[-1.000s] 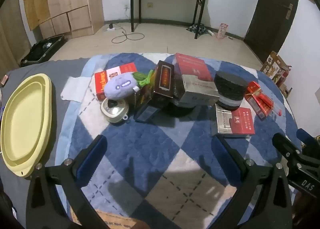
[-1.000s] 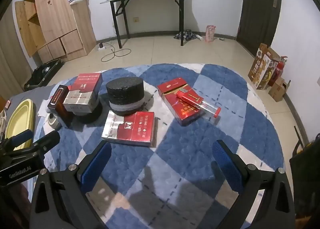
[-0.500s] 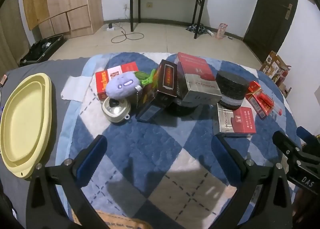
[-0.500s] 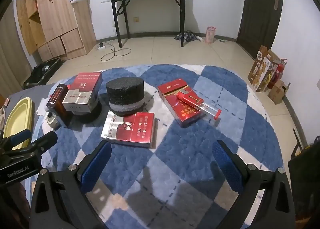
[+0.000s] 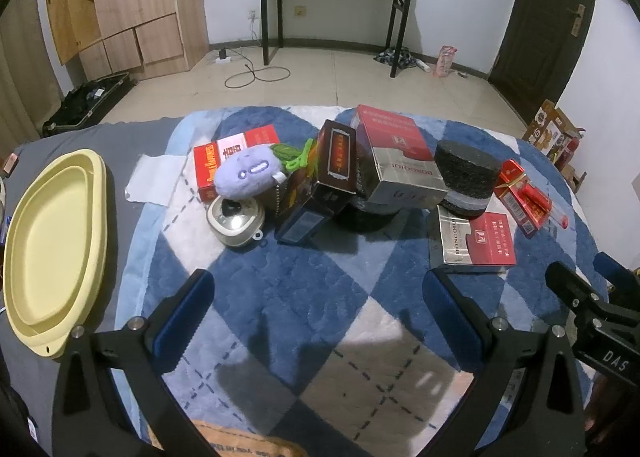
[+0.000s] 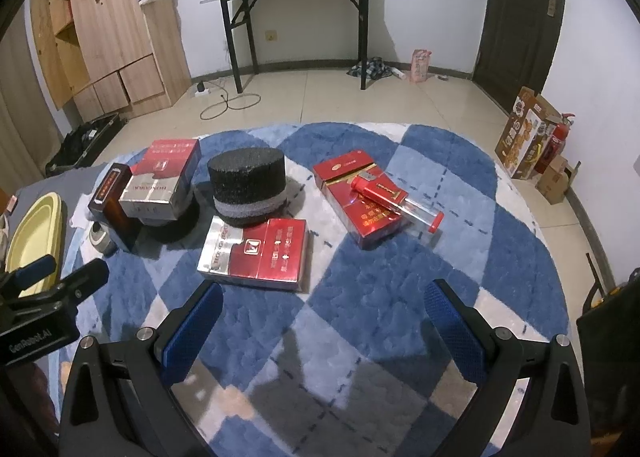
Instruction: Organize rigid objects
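Several boxes lie on a blue checked rug (image 5: 304,297). A red and silver carton (image 5: 400,161) leans on a dark box (image 5: 338,161). A black foam cylinder (image 5: 466,173) stands to their right, with a flat red and silver box (image 6: 256,253) in front of it. Further right, a red tube (image 6: 396,199) rests on a red box (image 6: 352,197). A purple plush (image 5: 246,173) sits over a cream round case (image 5: 236,219). My left gripper (image 5: 316,309) is open and empty, short of the pile. My right gripper (image 6: 320,317) is open and empty, near the flat box.
A pale yellow oval tray (image 5: 48,249) lies left of the rug on grey cloth. A red and white box (image 5: 232,155) sits behind the plush, beside a white cloth (image 5: 154,179). Beyond the rug are tiled floor, a black-legged table (image 6: 296,17) and wooden cabinets (image 5: 120,1).
Both wrist views have shifted slightly, so the objects appear a little higher and further off. The objects have kept their places and both grippers stay open.
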Demonstrator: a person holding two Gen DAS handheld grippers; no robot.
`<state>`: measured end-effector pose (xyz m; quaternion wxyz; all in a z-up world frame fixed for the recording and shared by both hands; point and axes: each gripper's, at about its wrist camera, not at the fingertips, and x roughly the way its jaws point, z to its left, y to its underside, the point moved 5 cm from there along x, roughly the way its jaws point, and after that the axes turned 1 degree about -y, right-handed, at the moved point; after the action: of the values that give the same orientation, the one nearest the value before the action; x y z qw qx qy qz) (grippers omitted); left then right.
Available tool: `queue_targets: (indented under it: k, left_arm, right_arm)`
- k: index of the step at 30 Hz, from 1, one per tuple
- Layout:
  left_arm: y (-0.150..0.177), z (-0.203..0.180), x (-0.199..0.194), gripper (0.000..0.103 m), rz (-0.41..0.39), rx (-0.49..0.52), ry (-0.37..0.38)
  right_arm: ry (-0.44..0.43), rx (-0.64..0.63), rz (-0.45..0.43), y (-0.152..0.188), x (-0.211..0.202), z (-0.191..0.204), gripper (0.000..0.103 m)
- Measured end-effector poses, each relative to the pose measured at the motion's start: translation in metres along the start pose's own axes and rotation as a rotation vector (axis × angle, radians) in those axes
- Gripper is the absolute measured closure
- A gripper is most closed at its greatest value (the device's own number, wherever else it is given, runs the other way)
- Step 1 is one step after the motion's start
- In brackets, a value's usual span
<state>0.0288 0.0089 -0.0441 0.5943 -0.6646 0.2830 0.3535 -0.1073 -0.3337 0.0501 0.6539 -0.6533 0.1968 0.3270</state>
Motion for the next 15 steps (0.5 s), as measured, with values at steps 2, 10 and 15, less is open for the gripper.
queue_targets:
  k: [2,10,15]
  left_arm:
    - [0.0002,0.0000,0.0000,0.000,0.000,-0.001,0.001]
    - [0.0005,-0.0004,0.0003,0.000,-0.001,0.003,0.001]
    - [0.0016,0.0003,-0.0001,0.000,0.002,0.003,-0.001]
  right_arm:
    - [-0.001,0.005,-0.001,-0.0001,0.0000,-0.0007,0.001]
    - [-0.012,0.005,0.010,0.0005,0.0006,-0.0002,0.001]
    - [-0.013,0.003,0.013,0.0015,0.0016,-0.0002,0.001]
